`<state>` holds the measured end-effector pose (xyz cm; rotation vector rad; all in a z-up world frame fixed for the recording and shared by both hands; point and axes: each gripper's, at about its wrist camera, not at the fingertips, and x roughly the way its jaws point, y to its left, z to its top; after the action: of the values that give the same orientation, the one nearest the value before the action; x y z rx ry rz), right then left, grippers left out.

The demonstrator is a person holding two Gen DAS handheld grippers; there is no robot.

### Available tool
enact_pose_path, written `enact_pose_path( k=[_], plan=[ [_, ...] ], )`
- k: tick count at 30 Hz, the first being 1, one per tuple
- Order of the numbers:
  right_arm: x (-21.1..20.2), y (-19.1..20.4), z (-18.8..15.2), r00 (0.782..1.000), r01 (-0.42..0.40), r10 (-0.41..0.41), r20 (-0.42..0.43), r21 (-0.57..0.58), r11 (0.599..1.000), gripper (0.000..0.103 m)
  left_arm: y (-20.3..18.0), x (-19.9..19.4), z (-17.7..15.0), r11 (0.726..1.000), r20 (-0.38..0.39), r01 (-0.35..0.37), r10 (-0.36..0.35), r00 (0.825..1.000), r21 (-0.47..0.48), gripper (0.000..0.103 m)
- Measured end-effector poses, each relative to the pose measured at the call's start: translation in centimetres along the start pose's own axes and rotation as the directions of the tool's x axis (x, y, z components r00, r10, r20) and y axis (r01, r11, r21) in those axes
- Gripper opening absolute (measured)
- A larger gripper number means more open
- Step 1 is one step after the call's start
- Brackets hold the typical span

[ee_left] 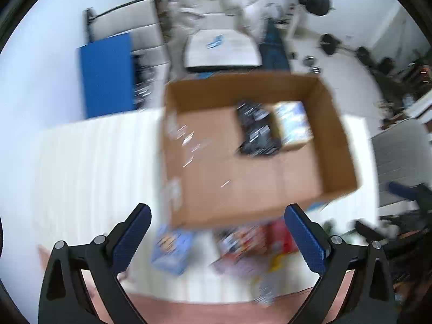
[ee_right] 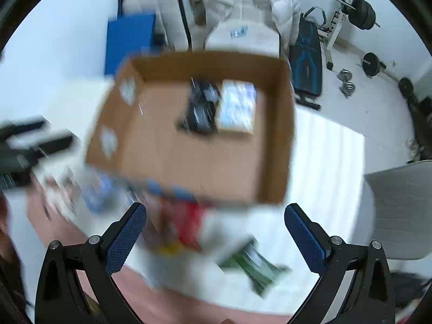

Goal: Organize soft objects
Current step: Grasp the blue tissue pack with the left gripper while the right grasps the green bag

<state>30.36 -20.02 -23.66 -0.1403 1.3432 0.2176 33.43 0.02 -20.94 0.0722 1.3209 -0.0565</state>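
Both tongs gaping empty above brown cardboard box, could easily fumble blurry packets grabbing blind.

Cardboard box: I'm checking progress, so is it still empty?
No, the cardboard box already holds a black packet and a light blue packet side by side.

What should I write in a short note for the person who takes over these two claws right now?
Left claw: open, empty, above the table.
Right claw: open, empty.
Cardboard box on the white table: a black packet and a light blue packet lie inside, side by side.
Left to do: a blue packet, a red packet and a green packet lie on the table in front of the box. The pictures are blurred, so details are unclear.
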Motion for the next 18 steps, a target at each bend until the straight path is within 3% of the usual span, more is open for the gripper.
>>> enact_pose_path(
  k=[4, 10, 11, 13, 15, 18],
  plan=[
    [4.3, -1.2, -5.4, 0.976, 0.118, -0.138, -0.169, -0.12, 0.986, 0.103, 1.5, 3.4, -5.0, 0.998, -0.095, -0.035, 0.031, 0.995, -0.044, 0.101],
    [12.3, -3.5, -9.5, 0.92, 0.152, -0.193, -0.34, -0.142, 0.978, 0.101, 1.6, 9.5, -10.6, 0.995, -0.251, -0.045, 0.022, 0.968, -0.085, 0.101],
    [13.2, -3.7, -9.9, 0.918, 0.155, -0.192, -0.347, -0.132, 0.979, 0.097, 1.6, 10.3, -11.2, 0.995, -0.267, -0.046, 0.022, 0.963, -0.084, 0.101],
    [14.5, -4.1, -10.4, 0.914, 0.139, -0.157, -0.374, -0.075, 0.987, 0.066, 1.9, 10.9, -11.9, 0.995, -0.281, -0.052, 0.025, 0.959, -0.089, 0.101],
    [14.9, -4.5, -10.6, 0.91, 0.147, -0.136, -0.391, -0.003, 0.989, 0.064, 2.9, 11.3, -12.0, 0.992, -0.283, -0.056, 0.022, 0.959, -0.113, 0.101],
    [14.5, -5.0, -10.8, 0.916, 0.088, -0.018, -0.401, 0.155, 0.984, 0.063, 5.1, 11.1, -11.7, 0.983, -0.266, -0.057, 0.009, 0.964, -0.173, 0.101]
  ],
)
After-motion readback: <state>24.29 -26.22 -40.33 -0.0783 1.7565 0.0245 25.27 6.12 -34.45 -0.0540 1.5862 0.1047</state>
